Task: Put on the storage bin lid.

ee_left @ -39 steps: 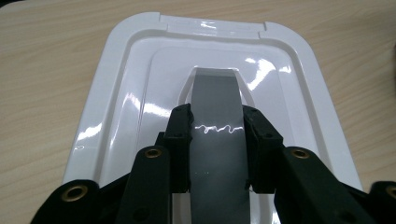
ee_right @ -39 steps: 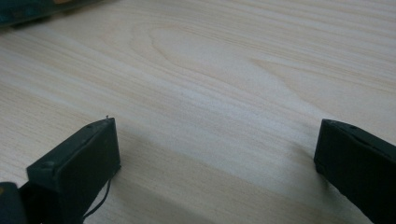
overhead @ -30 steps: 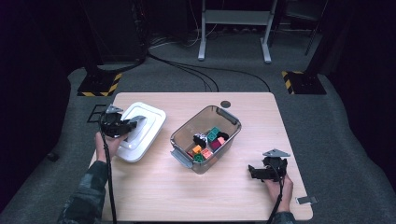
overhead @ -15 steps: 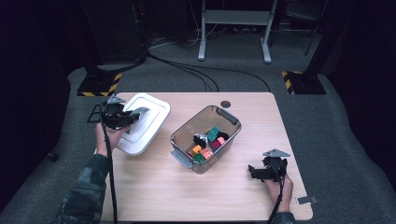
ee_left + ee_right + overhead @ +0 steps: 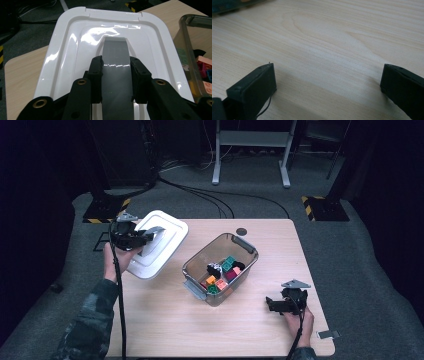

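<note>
gripping the white lid's (image 5: 75,50) grey handle (image 5: 116,65), left tongs (image 5: 116,80)

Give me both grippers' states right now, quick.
Left gripper: closed on the grey handle of the white lid, lid lifted off the table.
Right gripper: open, holding nothing, low over the table.

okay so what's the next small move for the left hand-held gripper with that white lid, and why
Probably carry the white lid rightward over the open bin of coloured blocks. The left hand-held gripper is shut on the lid's grey handle, the lid is tilted beside the bin, and the bin has no cover.
</note>
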`<state>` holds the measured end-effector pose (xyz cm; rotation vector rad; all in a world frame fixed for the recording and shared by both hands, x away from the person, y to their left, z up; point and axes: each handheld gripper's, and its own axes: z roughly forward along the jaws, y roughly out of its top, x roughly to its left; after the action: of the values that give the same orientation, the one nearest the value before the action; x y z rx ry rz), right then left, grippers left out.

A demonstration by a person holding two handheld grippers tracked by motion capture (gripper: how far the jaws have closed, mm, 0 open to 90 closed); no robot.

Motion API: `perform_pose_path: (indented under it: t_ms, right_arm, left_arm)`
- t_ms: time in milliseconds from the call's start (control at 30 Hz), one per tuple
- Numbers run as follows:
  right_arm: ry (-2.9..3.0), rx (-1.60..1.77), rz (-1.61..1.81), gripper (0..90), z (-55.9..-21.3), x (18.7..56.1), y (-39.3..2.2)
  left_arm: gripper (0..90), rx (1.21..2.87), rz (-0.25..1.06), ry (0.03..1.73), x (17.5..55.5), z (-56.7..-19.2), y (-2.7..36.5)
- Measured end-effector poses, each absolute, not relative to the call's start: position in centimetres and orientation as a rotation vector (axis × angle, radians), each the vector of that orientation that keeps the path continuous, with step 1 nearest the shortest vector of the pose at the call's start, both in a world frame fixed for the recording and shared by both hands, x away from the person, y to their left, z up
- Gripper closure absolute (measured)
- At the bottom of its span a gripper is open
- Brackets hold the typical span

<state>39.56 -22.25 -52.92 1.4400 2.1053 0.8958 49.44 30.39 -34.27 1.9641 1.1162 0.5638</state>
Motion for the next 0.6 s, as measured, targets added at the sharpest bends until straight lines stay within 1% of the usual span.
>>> perform_pose_path:
  t_ms: [233, 600]
  right_arm:
    - [2.105, 1.440, 0.896, 0.0, -52.9, 39.6, -22.2]
    - [2.105, 1.440, 0.896, 0.0, -52.9, 39.6, -22.2]
  left_arm:
    - [66.7, 1.976, 0.552, 1.070, 49.4, -32.9, 29.0]
    - [66.6, 2.019, 0.511, 0.960, 48.9, -31.2, 25.3]
